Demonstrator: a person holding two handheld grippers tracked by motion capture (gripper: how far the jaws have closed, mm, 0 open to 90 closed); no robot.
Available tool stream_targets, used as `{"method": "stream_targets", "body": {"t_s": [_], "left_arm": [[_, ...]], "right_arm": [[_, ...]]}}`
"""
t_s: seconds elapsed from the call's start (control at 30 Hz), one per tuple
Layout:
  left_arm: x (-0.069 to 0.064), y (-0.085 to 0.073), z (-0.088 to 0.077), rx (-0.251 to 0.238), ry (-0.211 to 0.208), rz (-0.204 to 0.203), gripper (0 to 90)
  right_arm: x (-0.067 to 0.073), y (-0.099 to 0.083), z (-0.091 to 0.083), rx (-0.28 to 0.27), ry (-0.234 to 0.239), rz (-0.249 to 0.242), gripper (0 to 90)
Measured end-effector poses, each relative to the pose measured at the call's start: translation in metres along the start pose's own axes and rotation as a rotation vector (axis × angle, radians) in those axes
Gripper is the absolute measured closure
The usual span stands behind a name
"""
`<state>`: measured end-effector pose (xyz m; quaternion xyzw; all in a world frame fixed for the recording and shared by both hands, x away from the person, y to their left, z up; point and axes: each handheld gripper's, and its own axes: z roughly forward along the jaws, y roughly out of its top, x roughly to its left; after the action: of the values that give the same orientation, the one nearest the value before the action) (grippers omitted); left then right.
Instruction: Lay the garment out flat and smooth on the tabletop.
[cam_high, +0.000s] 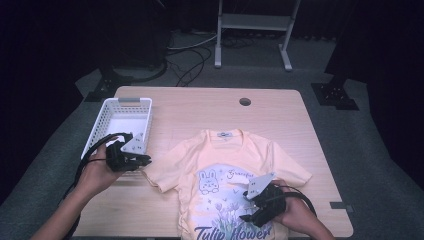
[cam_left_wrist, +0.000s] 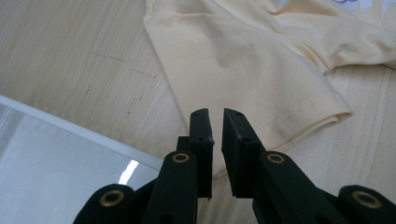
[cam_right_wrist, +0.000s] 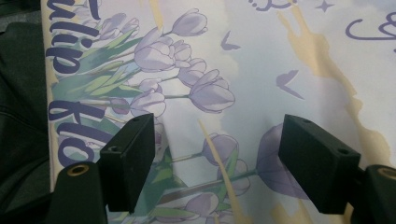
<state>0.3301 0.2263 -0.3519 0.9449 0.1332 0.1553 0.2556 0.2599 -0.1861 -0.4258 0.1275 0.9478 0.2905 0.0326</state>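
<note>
**Yellow T-shirt flat on the table, one gripper at its sleeve, one over its print**

A light wooden table (cam_high: 165, 107) carries everything, with a round cable hole (cam_high: 245, 101) near its far edge. Spread face-up across the middle and near side lies a pale yellow T-shirt (cam_high: 220, 155), collar away from the person, its hem reaching the near table edge. The front bears a large print (a bunny, purple tulips and the words "Tulip Flower") (cam_right_wrist: 187, 93).

At the table's far left corner stands a white plastic mesh basket (cam_high: 105, 117), long side running away from the person; its pale rim (cam_left_wrist: 70, 126) crosses the lower left of the left gripper view.

The shirt's sleeve (cam_left_wrist: 261, 79) on the person's left lies flat on the wood, its hemmed cuff just ahead of the left gripper (cam_high: 142, 160). That gripper, held in the left hand (cam_high: 95, 175) just beside the basket's near end, has its jaws drawn almost together with only a thin slit between them and nothing in it.

The right gripper (cam_high: 252, 210), in the right hand (cam_high: 295, 215), sits over the lower right of the print. Its jaws stand wide apart above the tulips, with no cloth pinched.
</note>
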Motion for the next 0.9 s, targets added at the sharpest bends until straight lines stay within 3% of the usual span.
{"method": "stream_targets", "body": {"t_s": [0.27, 0.43, 0.47, 0.6, 0.8, 0.87, 0.9], "left_arm": [[-0.015, 0.012, 0.003, -0.087, -0.067, -0.012, 72.1], [-0.030, 0.026, 0.016, -0.152, -0.128, -0.025, 63.8], [-0.030, 0.026, 0.016, -0.152, -0.128, -0.025, 61.3], [-0.044, 0.036, 0.035, -0.192, -0.194, -0.053, 53.2], [-0.055, 0.046, 0.047, -0.202, -0.230, -0.053, 41.4], [-0.062, 0.055, 0.057, -0.202, -0.314, -0.098, 34.9], [-0.066, 0.057, 0.060, -0.202, -0.327, -0.098, 34.0]], "right_arm": [[0.000, 0.002, 0.001, 0.011, 0.005, 0.010, 24.3], [0.000, 0.003, 0.001, 0.013, 0.002, 0.019, 23.3], [0.000, 0.003, 0.001, 0.010, -0.006, 0.020, 22.1], [0.000, 0.003, 0.000, -0.005, -0.016, 0.021, 21.0], [0.000, 0.001, -0.006, -0.026, -0.036, 0.024, 19.8], [-0.001, -0.002, -0.011, -0.033, -0.050, 0.031, 18.6], [-0.001, -0.004, -0.012, -0.035, -0.054, 0.034, 18.1]]}}
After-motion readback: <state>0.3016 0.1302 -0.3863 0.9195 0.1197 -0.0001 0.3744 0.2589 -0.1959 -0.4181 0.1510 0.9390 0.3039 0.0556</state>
